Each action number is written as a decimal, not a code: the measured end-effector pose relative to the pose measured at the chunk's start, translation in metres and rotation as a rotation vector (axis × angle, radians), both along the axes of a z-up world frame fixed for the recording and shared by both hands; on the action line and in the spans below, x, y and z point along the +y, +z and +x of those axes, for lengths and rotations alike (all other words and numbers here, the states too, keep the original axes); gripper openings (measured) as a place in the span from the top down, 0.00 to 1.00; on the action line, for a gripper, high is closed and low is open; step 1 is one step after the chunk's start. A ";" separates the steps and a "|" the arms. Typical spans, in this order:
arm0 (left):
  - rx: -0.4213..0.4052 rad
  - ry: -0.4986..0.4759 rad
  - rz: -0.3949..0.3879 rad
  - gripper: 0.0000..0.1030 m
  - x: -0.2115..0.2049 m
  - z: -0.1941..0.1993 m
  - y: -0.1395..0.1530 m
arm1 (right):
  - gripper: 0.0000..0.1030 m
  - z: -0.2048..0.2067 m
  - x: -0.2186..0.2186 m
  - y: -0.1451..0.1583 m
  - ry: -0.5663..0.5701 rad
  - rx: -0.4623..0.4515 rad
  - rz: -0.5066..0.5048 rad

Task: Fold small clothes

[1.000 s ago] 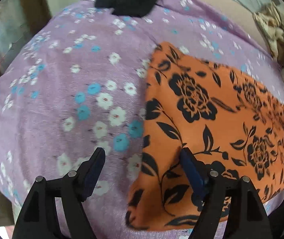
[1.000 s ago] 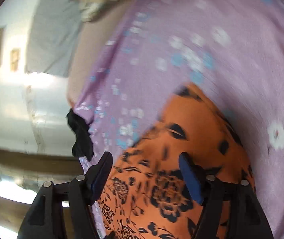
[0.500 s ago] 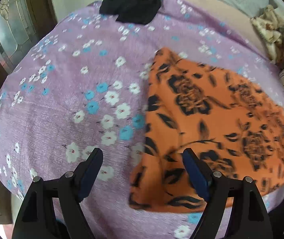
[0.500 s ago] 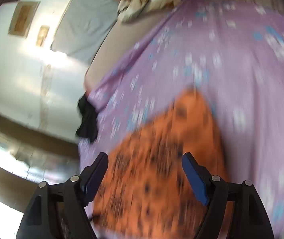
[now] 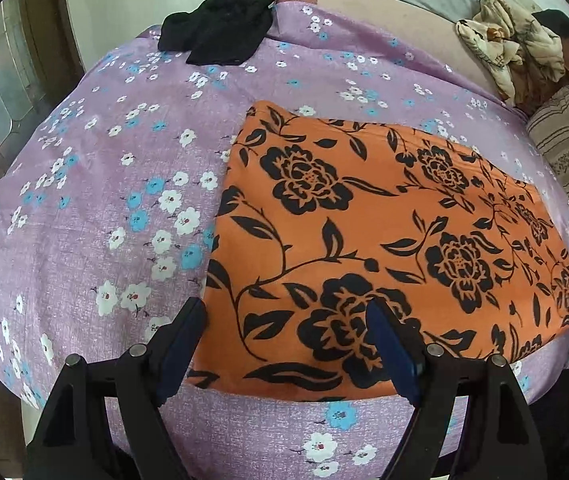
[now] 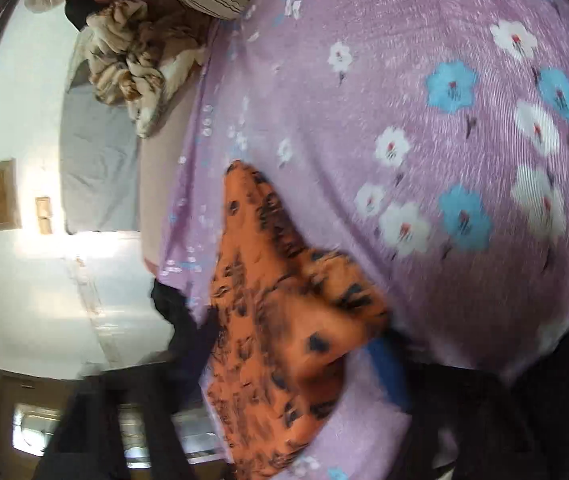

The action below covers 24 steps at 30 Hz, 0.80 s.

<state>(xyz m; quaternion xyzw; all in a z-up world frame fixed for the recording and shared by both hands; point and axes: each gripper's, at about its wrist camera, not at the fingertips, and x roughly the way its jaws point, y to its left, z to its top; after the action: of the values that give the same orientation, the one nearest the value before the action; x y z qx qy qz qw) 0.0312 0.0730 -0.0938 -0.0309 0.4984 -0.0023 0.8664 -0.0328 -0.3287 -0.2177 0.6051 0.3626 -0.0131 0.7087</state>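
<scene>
The orange cloth (image 5: 384, 236) with a black flower-and-leaf print lies flat on the purple flowered bedsheet (image 5: 124, 200), spread as a smooth rough rectangle toward the right side of the bed. The left gripper (image 5: 286, 344) hangs over the cloth's near left corner with its fingers spread wide and nothing between them; one finger stands over the sheet, the other over the cloth. In the blurred right wrist view, the right gripper (image 6: 348, 360) has its fingers pressed together, pinching a corner of the cloth (image 6: 284, 340), which bunches and lifts there. A black garment (image 5: 220, 24) lies at the far edge of the bed, well apart from the cloth.
</scene>
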 end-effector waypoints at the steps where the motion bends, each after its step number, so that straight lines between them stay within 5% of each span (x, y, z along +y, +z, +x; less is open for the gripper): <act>1: 0.005 -0.002 0.006 0.19 0.000 0.000 0.000 | 0.87 0.002 -0.001 0.008 0.030 0.013 -0.060; 5: -0.019 -0.005 -0.009 0.19 0.000 -0.001 0.008 | 0.87 0.013 0.021 0.067 0.187 0.005 -0.503; 6: -0.021 -0.009 -0.007 0.19 -0.001 0.000 0.008 | 0.87 0.019 0.025 0.064 0.234 0.046 -0.562; 7: -0.015 -0.010 0.001 0.19 -0.003 0.001 0.005 | 0.76 0.030 0.029 0.050 0.309 0.125 -0.621; 9: 0.015 -0.018 0.020 0.19 -0.005 0.005 -0.002 | 0.71 0.033 0.023 0.044 0.292 0.111 -0.559; 12: 0.001 -0.024 0.025 0.19 -0.004 0.003 0.001 | 0.30 0.018 0.004 0.067 0.193 0.110 -0.545; 16: -0.022 -0.016 0.001 0.19 -0.003 0.005 0.005 | 0.30 0.006 -0.001 0.109 0.147 -0.038 -0.527; 21: 0.056 -0.017 0.089 0.17 -0.008 0.012 -0.027 | 0.27 0.050 0.052 0.105 0.434 -0.196 -0.337; 24: 0.064 0.011 0.034 0.17 0.000 0.011 -0.018 | 0.27 0.065 0.066 0.047 0.459 -0.008 -0.288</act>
<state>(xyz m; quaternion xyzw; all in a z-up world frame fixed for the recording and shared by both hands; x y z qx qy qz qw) 0.0422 0.0731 -0.1120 -0.0186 0.5255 0.0118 0.8505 0.0325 -0.2629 -0.1706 0.4001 0.4820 0.0986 0.7732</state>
